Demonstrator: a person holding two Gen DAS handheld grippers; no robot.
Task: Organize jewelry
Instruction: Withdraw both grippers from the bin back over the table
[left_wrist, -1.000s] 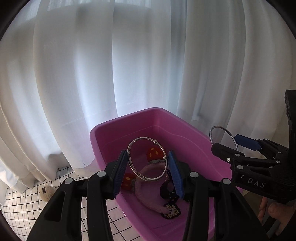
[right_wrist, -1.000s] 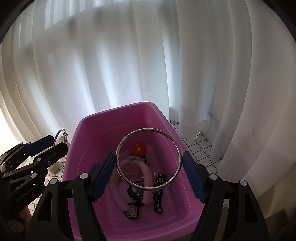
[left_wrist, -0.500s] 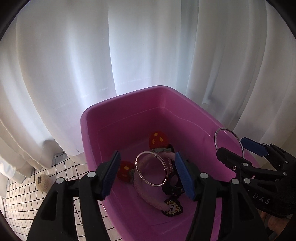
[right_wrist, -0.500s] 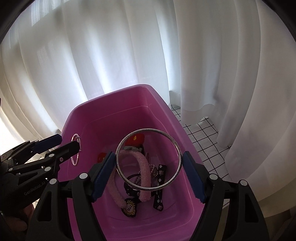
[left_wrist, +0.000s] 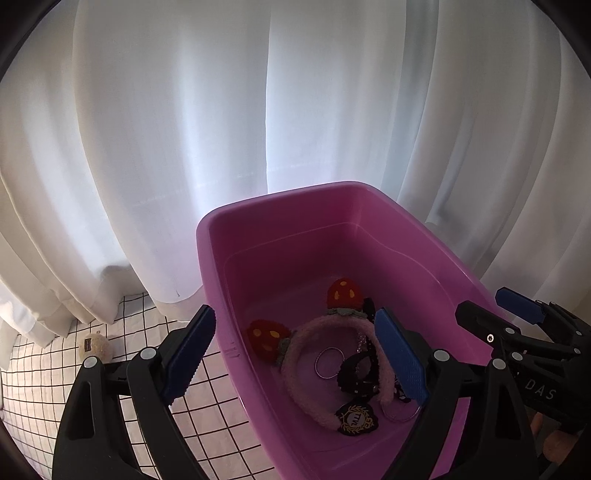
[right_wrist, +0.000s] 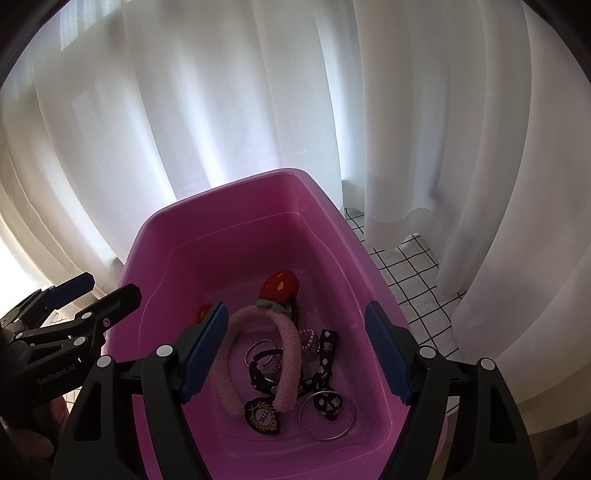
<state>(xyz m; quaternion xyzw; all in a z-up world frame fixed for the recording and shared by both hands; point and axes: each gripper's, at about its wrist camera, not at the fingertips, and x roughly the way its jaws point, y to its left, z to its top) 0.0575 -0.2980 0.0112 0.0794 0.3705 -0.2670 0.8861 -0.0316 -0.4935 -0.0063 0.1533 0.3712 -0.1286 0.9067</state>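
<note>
Home room, sheer white curtains (left_wrist: 221, 129), checked tablecloth (left_wrist: 207, 402), pink tub (right_wrist: 207, 266)

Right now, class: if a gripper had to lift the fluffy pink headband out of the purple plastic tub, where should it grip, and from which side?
Grip the fluffy pink headband on the top of its arch, coming straight down from above. It lies tilted over the other trinkets in the purple plastic tub, so its raised padded band seems freest; its ends lie among the black pieces.

- White sheer curtain (left_wrist: 221, 129) hanging in folds behind.
- Black-gridded white tablecloth (left_wrist: 207, 402) below.
- Small beige plush ball (left_wrist: 94, 347) with a dark label, on the cloth.
</note>
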